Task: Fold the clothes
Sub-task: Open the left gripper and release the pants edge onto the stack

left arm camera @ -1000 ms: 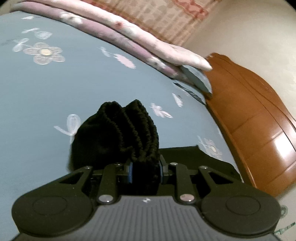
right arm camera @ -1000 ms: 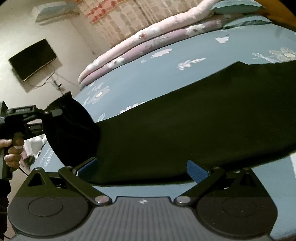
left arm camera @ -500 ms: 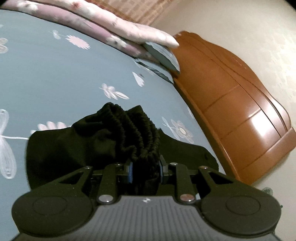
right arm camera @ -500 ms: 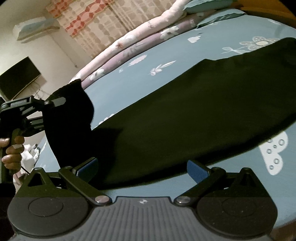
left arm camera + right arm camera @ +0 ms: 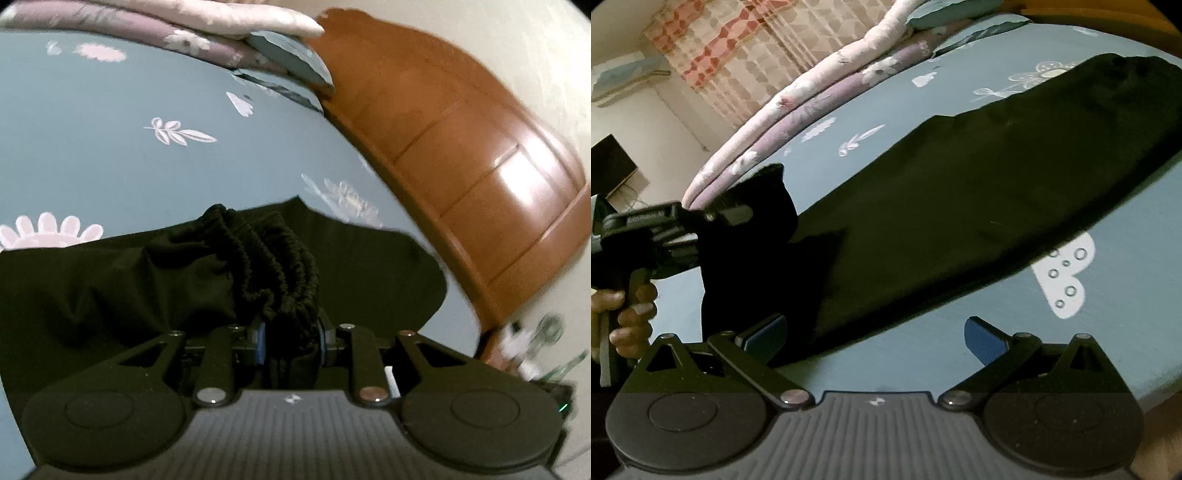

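A pair of black trousers (image 5: 979,192) lies stretched across the blue flowered bedsheet (image 5: 960,347). My left gripper (image 5: 290,341) is shut on the bunched elastic waistband (image 5: 273,258), holding that end lifted above the rest of the garment (image 5: 369,273). In the right wrist view the left gripper (image 5: 713,218) shows at the far left, held by a hand (image 5: 628,314), with black cloth hanging from it. My right gripper (image 5: 875,332) is open just above the sheet at the trousers' near edge, with nothing between its blue pads (image 5: 984,338).
A wooden headboard (image 5: 461,155) rises at the right of the bed. Rolled pink and purple quilts (image 5: 812,107) and a blue pillow (image 5: 291,55) lie along the far side. A curtain (image 5: 746,48), a wall television (image 5: 609,166) and an air conditioner (image 5: 628,75) are behind.
My left gripper has carried the waistband toward the headboard end, over the flat part of the trousers. My right gripper has stayed open near the garment's near edge, its view swinging toward the leg ends.
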### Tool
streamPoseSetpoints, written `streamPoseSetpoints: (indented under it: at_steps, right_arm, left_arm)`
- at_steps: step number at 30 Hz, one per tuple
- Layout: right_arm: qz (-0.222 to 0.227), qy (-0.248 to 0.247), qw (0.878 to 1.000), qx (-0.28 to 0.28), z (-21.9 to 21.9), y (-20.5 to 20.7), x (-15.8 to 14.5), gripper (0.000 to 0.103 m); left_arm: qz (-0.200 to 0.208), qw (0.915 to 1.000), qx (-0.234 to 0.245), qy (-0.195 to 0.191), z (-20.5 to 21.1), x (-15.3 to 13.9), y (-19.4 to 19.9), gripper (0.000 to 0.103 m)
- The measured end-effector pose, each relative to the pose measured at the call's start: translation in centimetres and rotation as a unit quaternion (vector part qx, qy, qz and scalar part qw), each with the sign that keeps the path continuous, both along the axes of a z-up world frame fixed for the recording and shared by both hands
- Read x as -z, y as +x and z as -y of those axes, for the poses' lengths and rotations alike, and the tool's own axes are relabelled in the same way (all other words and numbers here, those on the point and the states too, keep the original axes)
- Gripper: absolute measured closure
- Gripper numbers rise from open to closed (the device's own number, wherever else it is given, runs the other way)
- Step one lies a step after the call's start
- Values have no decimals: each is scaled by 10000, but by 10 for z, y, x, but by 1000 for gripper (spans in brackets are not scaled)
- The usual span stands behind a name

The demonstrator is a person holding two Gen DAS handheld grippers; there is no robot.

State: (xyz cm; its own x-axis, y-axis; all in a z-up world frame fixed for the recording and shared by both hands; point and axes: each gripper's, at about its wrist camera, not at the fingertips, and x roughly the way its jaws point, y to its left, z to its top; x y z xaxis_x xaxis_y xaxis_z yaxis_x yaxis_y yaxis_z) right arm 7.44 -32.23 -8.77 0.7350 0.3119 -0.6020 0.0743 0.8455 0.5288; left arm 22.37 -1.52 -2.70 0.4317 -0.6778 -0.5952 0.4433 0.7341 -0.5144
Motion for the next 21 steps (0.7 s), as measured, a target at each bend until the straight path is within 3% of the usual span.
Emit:
streamPoseSetpoints:
  at_steps: [5,12,16,21]
  right_arm:
    - [-45,-62,10000,47,1,2,2,0]
    - [-66,-150,9998,82,1,-1,2,0]
    - [84,-167,9998,-8,1,3,-3,0]
    - [284,-189,9993,-128,1,8,-11,0]
  left_arm:
    - [291,9981,257,486,21,1,-7,70]
    - [764,9958,480,122,13,-19,-22,53]
    - [1086,9933,349,200,1,-32,-28,52]
    - [1554,9850,-191,724,-42,-34,-55,52]
